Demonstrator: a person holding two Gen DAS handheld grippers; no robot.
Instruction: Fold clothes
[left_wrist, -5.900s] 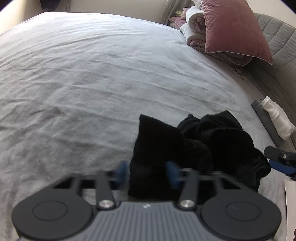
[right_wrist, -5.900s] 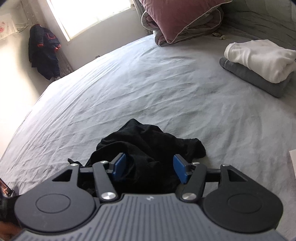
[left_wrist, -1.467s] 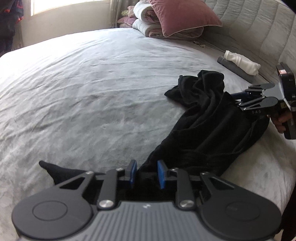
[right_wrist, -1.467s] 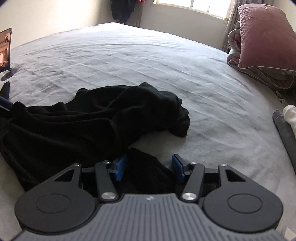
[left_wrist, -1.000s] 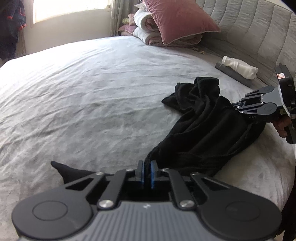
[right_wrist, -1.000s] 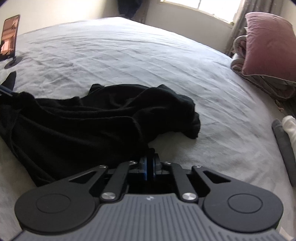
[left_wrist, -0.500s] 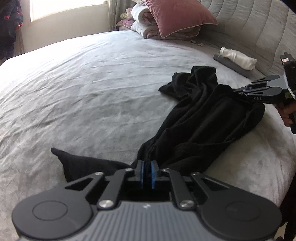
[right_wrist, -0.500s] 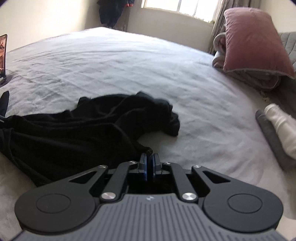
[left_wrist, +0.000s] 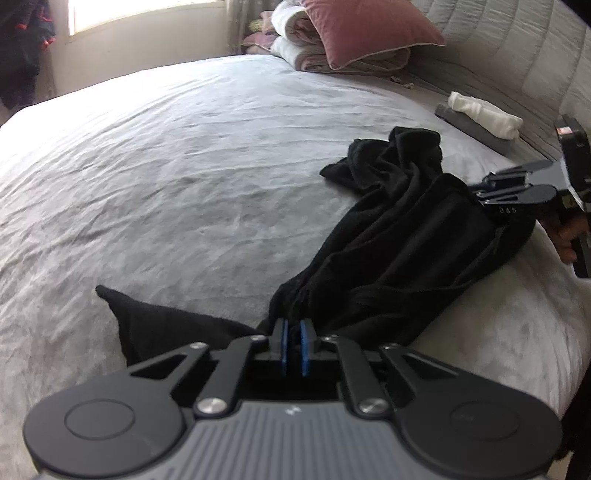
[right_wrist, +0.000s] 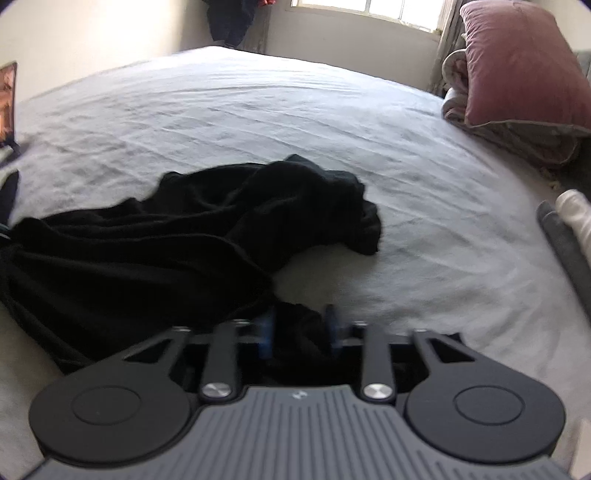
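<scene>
Spreading stage of the fold. Nearest you, the left hand-held gripper (left_wrist: 291, 347) has its blue pads pinched narrow on one gathered edge of the black garment (left_wrist: 406, 236), at 6 o'clock in the left wrist view. The right hand-held gripper (right_wrist: 299, 332) shows its jaws opening, parted around a lump of the same cloth; its pads appear clear of the fabric. Between the two, the garment lies bunched and twisted on the grey bed (left_wrist: 184, 166), trailing toward 2 o'clock. Farther off, at 1 o'clock, folded clothes (left_wrist: 480, 114) wait near the headboard, beyond them a pink pillow (left_wrist: 369, 29). Your next move likely calls for regripping an edge with the right and drawing the cloth flat.
</scene>
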